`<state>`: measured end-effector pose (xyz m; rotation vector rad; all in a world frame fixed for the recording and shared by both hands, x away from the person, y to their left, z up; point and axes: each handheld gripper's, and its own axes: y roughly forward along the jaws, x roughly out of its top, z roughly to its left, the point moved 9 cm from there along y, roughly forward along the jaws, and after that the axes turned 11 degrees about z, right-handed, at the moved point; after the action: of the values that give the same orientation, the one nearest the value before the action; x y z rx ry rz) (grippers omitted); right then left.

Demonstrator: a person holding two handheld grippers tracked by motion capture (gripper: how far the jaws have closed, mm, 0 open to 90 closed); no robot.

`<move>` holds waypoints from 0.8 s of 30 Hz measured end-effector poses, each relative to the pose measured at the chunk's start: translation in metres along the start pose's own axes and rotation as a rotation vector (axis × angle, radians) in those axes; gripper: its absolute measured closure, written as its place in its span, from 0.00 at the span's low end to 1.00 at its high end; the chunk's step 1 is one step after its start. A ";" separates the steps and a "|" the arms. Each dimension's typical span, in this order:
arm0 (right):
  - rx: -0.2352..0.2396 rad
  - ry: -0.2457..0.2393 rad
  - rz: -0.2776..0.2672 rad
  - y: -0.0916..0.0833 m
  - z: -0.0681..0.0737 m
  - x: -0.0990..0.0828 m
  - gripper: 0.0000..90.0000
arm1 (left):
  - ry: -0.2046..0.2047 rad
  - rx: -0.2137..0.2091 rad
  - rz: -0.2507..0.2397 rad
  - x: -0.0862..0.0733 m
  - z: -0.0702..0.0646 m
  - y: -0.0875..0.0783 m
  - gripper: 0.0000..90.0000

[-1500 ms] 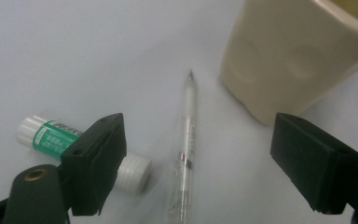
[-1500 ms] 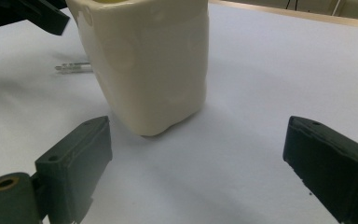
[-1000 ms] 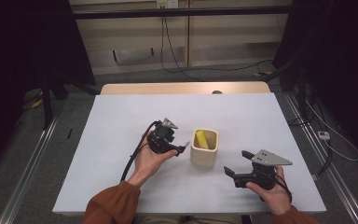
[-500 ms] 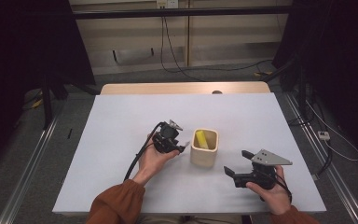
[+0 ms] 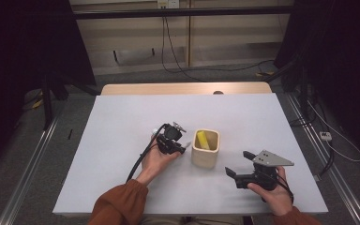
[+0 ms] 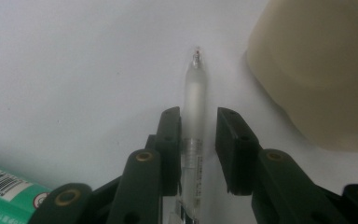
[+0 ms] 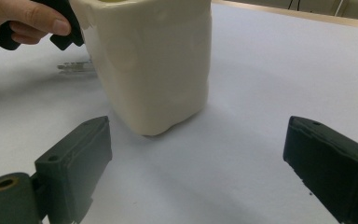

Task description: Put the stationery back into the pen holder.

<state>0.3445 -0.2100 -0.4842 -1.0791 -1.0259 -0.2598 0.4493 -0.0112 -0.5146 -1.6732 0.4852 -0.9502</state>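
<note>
Now the left gripper [image 6: 198, 154] is set low over the table [image 5: 122, 140], near its middle, with a clear pen [image 6: 193, 121] lying flat between the jaws. Its jaws have just been closing: one pad [image 6: 170, 140] is at the barrel, while a slim gap remains on the other side, so no firm clamp is judged yet. The pen is straddled at mid-barrel, tip pointing away from the gripper, probably so that it balances once lifted and the tip can be steered.

Just beside the pen, toward the table's right edge, a cream cup [image 5: 206, 149] stands upright, something yellow [image 5: 201, 139] already inside. The pen lies close to the cup's base but apart from it; whether anything else touches it cannot be told. The short distance suggests the cup is the intended destination, needing only a small lift and tilt.

The right gripper [image 5: 243, 169] is held near the front edge, toward the right corner, jaws wide apart and empty, aimed at the cup wall as seen in the right gripper view [image 7: 158, 65]. It is judged to be parked there ready to steady the cup, clear of the left hand [image 5: 157, 157].

A green labelled item [image 6: 9, 196] lies at the corner of the left gripper view; what it is cannot be told.
</note>
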 end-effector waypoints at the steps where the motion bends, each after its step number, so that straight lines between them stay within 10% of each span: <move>1: 0.000 0.002 0.001 0.000 0.000 0.000 0.09 | -0.007 0.000 0.005 0.000 0.000 0.000 0.80; 24: 0.000 0.001 0.003 0.000 0.000 0.000 0.09 | -0.070 -0.031 0.032 0.001 0.002 -0.002 0.89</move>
<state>0.3446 -0.2100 -0.4846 -1.0801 -1.0234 -0.2575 0.4517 -0.0101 -0.5129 -1.7157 0.4799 -0.8621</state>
